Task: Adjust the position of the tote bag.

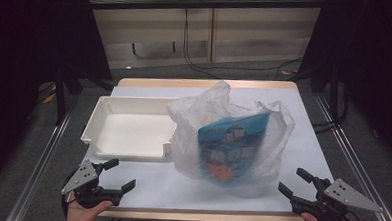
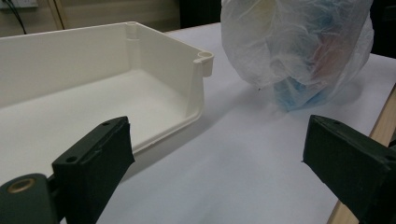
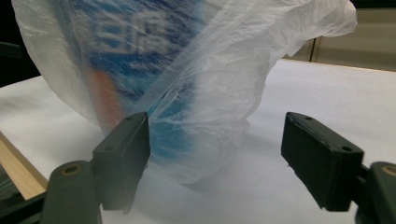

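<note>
Left hand-held gripper (image 1: 119, 175) and right hand-held gripper (image 1: 292, 182) held at near surface (image 1: 145, 191) edge, jaws apart, empty. Thin plastic bag (image 1: 230, 137) stood mid-surface beside white tray (image 1: 128, 130), blue packet (image 1: 232, 147) inside; judged light, soft, slippery; best pinched at crumpled top.

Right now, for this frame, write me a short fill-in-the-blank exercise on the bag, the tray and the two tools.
1. The thin plastic bag holds a package printed mostly in ____.
2. The white tray has ____ inside it.
3. The left tool and right tool both have their jaws ____.
4. In the high view, the tray lies to the ____ of the bag.

Missing words: blue; nothing; open; left
</note>
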`<state>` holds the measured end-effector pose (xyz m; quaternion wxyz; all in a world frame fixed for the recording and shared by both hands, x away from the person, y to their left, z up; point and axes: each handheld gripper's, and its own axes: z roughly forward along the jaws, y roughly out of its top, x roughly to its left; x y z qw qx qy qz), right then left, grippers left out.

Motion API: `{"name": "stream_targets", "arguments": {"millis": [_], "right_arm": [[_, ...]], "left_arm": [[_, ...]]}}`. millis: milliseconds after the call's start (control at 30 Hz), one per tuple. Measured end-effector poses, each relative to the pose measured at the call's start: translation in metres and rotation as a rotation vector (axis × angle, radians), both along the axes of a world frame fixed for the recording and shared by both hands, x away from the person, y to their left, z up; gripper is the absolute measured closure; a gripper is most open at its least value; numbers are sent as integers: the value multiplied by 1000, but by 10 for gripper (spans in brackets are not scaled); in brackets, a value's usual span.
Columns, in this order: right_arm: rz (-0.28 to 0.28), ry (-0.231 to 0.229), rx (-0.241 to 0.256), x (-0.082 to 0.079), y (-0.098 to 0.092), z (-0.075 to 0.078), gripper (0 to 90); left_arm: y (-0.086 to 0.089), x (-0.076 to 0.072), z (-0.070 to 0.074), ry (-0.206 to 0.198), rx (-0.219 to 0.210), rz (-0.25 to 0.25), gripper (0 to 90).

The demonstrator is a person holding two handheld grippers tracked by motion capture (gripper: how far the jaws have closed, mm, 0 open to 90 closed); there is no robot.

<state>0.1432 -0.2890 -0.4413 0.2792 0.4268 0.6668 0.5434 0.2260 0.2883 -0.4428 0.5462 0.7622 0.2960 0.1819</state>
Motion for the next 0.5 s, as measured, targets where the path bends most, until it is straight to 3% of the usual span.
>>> {"name": "stream_targets", "arguments": {"millis": [100, 233, 267, 500], "right_arm": [[18, 7, 5, 2, 0, 3, 289], [36, 12, -9, 4, 1, 6, 328], [49, 13, -16, 5, 2, 8, 359], [82, 19, -18, 10, 7, 14, 435]], "left_arm": [[-2, 0, 1, 10, -20, -9, 85], [-3, 0, 4, -2, -6, -24, 124], [-4, 0, 5, 0, -29, -20, 134], [-8, 6, 16, -17, -25, -45, 199]]}}
